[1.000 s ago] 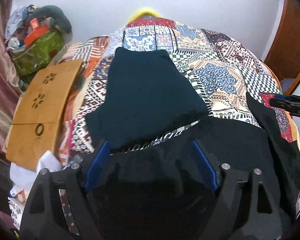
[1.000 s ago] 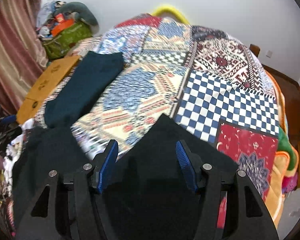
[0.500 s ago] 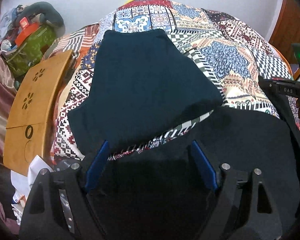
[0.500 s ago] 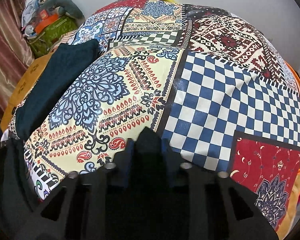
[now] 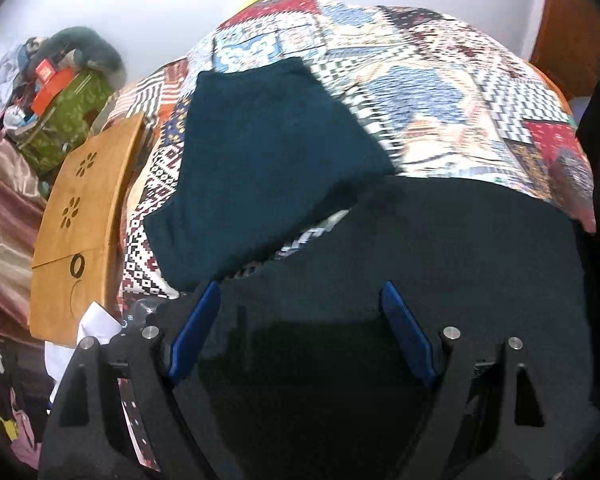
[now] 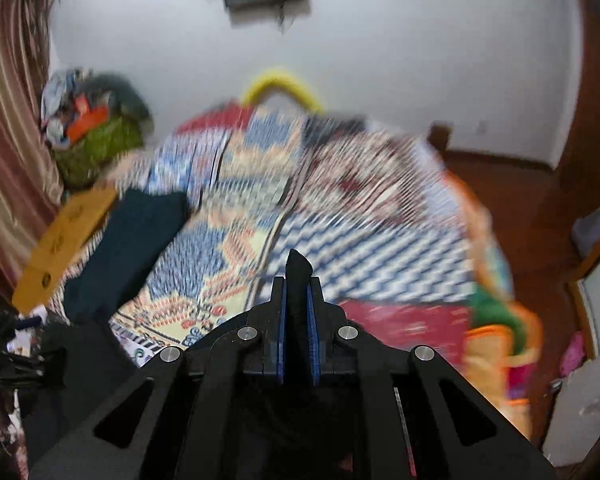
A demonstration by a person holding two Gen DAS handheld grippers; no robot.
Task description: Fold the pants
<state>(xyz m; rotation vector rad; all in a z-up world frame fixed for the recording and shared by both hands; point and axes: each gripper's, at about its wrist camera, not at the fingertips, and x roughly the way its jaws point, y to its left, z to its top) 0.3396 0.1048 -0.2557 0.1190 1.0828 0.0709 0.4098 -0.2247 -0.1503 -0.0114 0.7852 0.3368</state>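
The right claw has just closed, clamped on a fold of the black pants. The left claw stands apart over them at the bed's near edge, seemingly not gripping.

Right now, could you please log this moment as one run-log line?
left hand-held gripper: open over black pants | right hand-held gripper: shut on black pants fold | teal garment: folded on bed
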